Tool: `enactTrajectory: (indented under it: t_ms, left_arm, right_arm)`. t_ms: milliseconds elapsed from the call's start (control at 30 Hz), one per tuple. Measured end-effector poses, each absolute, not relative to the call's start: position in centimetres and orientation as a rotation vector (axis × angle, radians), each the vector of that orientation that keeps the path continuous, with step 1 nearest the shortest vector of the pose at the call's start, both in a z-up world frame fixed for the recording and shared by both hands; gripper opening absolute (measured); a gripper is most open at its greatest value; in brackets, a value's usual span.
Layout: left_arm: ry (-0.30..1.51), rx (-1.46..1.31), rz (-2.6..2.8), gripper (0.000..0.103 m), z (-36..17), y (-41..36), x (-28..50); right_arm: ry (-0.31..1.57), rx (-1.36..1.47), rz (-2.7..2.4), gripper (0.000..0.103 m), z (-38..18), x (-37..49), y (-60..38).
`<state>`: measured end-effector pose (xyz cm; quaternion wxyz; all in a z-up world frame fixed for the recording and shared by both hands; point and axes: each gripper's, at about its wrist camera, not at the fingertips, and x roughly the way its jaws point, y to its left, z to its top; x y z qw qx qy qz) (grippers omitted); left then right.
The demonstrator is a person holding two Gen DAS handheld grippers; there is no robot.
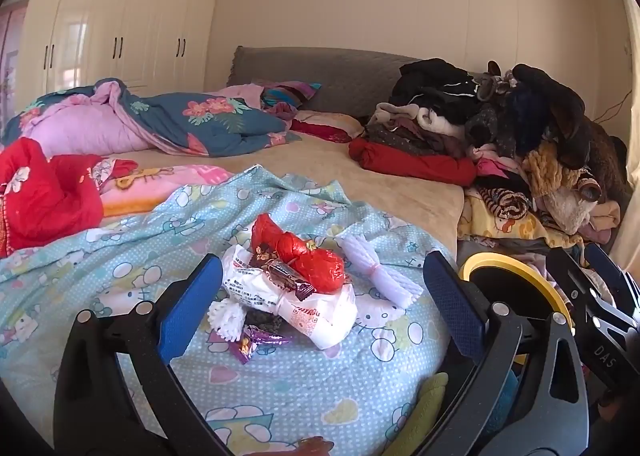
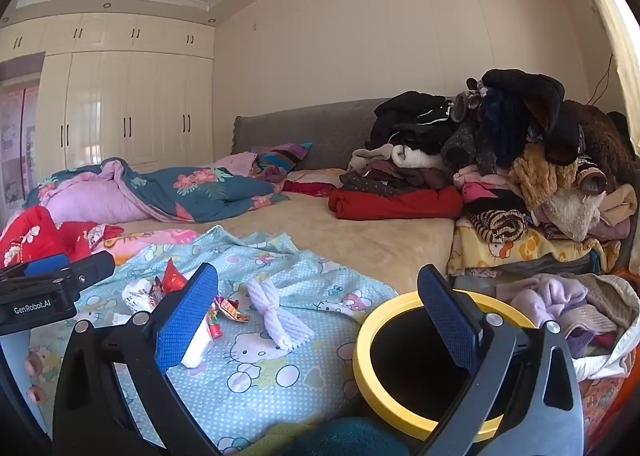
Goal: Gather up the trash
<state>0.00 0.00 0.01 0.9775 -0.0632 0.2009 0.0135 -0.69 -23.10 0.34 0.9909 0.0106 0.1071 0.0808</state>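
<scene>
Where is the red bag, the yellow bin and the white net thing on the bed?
red bag (image 1: 316, 262), left wrist view, on its crinkled middle
yellow bin (image 2: 366, 336), right wrist view, on its left rim
white net (image 2: 276, 314), right wrist view, near its tied middle

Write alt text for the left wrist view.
The open left gripper hovers before a pile of trash on a pale blue cartoon sheet. A yellow-rimmed bin stands right, beside the right gripper; clothes are heaped behind.
</scene>
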Motion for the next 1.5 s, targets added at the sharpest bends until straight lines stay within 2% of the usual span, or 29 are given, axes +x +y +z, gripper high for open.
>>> enactTrajectory:
  t_ms: [1500]
  left_arm:
    - [0.398,-0.135,0.019,0.092,0.2,-0.2,0.0]
  right_arm:
    - [0.198,0.009,0.169,0.097,1.4,-0.7,-22.6]
